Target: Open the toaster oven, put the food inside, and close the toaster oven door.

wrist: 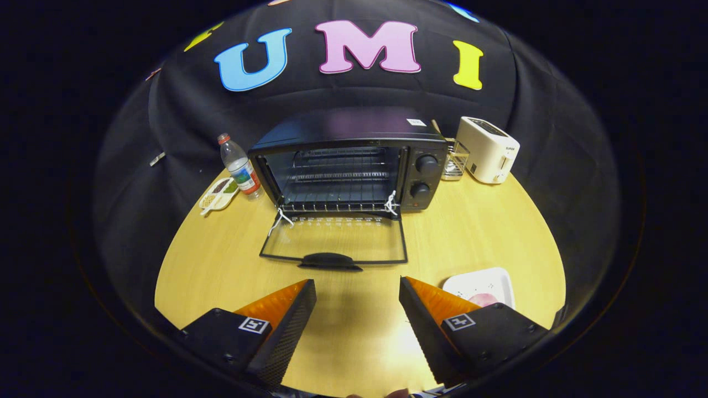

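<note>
On the table, the toaster oven is sitting with its door dropped flat, while the gripper is hovering spread and empty (food's plate is waiting beside its right finger).

gripper fingers spread apart over bare table, nothing between them | toaster oven ahead, door dropped flat (handle nearest the fingers), rack inside | white plate with pink food beside right finger | bottle left of oven, white toaster right
</note>
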